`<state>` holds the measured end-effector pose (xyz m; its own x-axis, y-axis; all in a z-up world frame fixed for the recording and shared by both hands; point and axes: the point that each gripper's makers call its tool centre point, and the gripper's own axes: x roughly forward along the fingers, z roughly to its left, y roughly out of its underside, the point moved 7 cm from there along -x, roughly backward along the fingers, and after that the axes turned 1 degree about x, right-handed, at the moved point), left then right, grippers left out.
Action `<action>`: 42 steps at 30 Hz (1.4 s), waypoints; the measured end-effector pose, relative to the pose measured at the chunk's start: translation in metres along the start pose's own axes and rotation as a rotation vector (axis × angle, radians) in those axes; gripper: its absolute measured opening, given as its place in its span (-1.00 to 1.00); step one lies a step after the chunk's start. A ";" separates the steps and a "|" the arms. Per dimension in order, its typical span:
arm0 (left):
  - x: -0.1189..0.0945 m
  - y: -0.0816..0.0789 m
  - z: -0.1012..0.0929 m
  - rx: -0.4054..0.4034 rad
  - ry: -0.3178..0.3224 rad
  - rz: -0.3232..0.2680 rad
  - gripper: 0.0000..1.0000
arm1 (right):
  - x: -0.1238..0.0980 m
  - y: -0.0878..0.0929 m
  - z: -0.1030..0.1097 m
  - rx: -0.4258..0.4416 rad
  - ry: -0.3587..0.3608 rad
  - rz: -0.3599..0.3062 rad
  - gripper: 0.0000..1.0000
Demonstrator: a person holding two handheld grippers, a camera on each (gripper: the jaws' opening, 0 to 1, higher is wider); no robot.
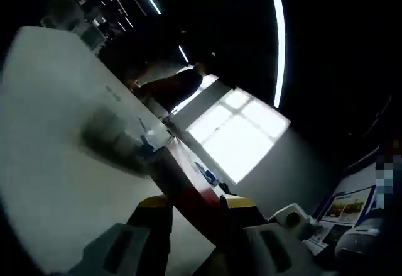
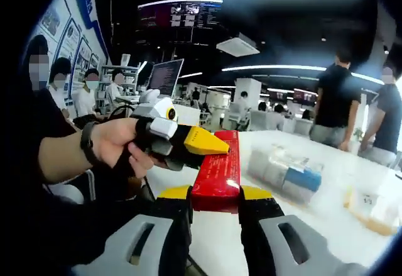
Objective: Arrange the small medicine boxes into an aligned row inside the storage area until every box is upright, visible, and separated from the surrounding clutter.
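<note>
A white table (image 2: 326, 182) is stretching out in a large office where people are standing in the background. In the right gripper view, a person's hand (image 2: 116, 144) is reaching in from the left, wrapping the left gripper (image 2: 204, 143), whose yellow tips are clamping the red medicine box (image 2: 220, 169) from its far side. The right gripper (image 2: 215, 197) is gripping the box's near end between its fingers. A clear bin (image 2: 286, 169) is sitting beyond the fingers, apart from them.

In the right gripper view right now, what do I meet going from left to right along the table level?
Hand → left tongs → red box → clear pack of small boxes → white box.
</note>
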<state>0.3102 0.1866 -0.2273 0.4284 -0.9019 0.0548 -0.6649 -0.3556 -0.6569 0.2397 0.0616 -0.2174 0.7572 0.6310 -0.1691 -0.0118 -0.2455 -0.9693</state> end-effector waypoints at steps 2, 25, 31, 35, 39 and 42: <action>-0.001 0.001 -0.001 -0.015 0.012 -0.021 -0.50 | 0.000 0.000 0.002 -0.027 0.009 -0.002 -0.48; -0.011 -0.012 -0.013 -0.200 0.190 -0.155 -0.72 | -0.004 -0.001 -0.004 0.136 -0.111 -0.159 -0.23; -0.011 -0.015 -0.016 -0.170 0.214 -0.166 -0.72 | -0.005 -0.003 -0.008 0.503 -0.283 -0.211 -0.33; -0.009 -0.016 -0.014 -0.185 0.234 -0.162 -0.72 | -0.006 0.000 -0.013 0.654 -0.353 -0.244 -0.42; -0.009 -0.016 -0.014 -0.196 0.252 -0.153 -0.72 | -0.007 0.001 -0.017 0.788 -0.410 -0.261 -0.50; -0.007 -0.016 -0.015 -0.184 0.261 -0.134 -0.72 | -0.007 0.005 -0.020 0.831 -0.434 -0.264 -0.52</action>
<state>0.3084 0.1953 -0.2055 0.3644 -0.8680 0.3374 -0.7225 -0.4921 -0.4856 0.2474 0.0417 -0.2180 0.4974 0.8483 0.1818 -0.4597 0.4354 -0.7740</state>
